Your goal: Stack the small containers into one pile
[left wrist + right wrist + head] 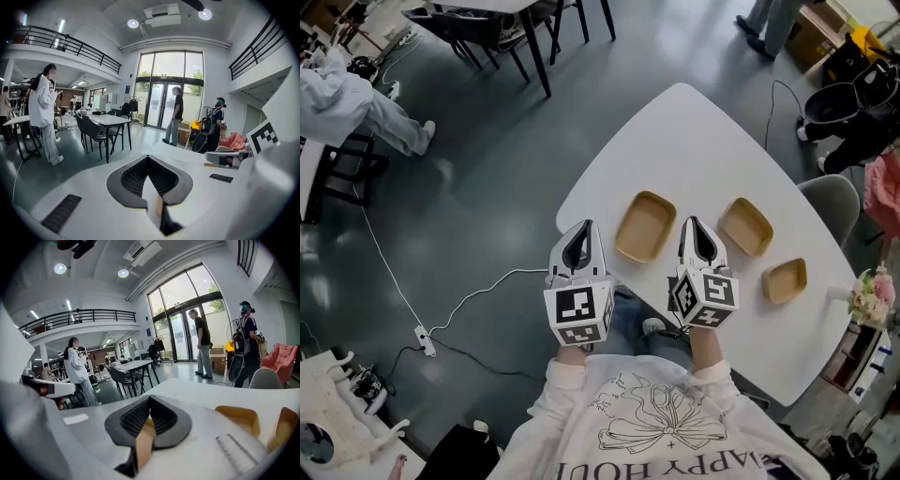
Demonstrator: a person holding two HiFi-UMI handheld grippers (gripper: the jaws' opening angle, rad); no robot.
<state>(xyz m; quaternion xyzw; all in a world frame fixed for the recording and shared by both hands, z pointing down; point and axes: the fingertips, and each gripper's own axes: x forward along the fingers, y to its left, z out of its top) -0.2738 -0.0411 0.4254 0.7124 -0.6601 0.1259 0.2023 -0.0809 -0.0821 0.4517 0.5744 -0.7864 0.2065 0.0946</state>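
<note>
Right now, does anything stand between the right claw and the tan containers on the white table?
Nothing visible stands between. Three shallow tan rectangular containers lie on the bare white table: the left container and middle container flank the shut, empty right claw, and the right container lies beyond.

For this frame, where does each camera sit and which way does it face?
Head view: on the person's head, facing steeply down at the white table and three tan shallow containers; left gripper, right gripper and white sweatshirt show.
Left gripper view: rides the left gripper, facing along its shut jaws across the table toward glass entrance doors.
Right gripper view: rides the right gripper, shut jaws ahead, two containers at right.
Shared: both gripper views show the doors.
</note>
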